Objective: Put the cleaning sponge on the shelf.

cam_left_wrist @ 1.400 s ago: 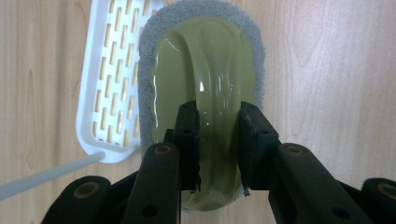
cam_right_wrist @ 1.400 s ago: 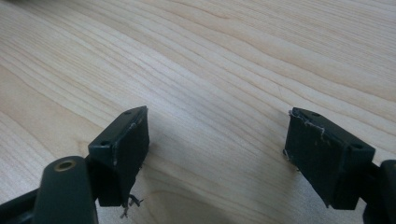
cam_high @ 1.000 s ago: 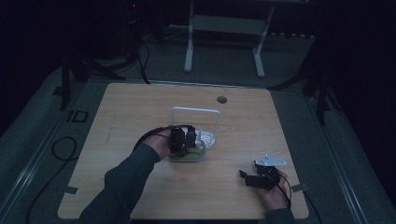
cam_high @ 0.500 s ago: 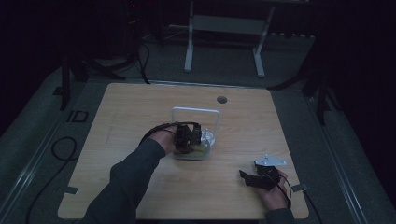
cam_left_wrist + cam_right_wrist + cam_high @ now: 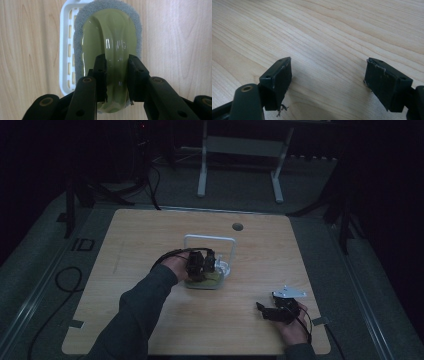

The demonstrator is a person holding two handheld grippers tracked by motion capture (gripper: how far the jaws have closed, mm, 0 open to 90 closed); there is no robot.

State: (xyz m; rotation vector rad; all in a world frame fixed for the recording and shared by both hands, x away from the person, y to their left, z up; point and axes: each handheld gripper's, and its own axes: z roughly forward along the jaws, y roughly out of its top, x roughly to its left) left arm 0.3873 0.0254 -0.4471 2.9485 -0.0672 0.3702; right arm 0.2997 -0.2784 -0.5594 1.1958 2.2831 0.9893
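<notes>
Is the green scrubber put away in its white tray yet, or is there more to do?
Nearly. The scrubber already lies over the white tray on the table. In hand: the left gripper is clamped on the scrubber's green handle. The right gripper rests open over bare wood, holding nothing. Left, probably: settling the scrubber and letting go, if it is being put away.

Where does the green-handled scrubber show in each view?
High view: the scrubber sits centre table, under the left tool.
Left gripper view: it runs down the middle, its handle pinched between the jaws, over the white tray.
Right gripper view: not in it.
Shared landmark: the wooden table.
</notes>
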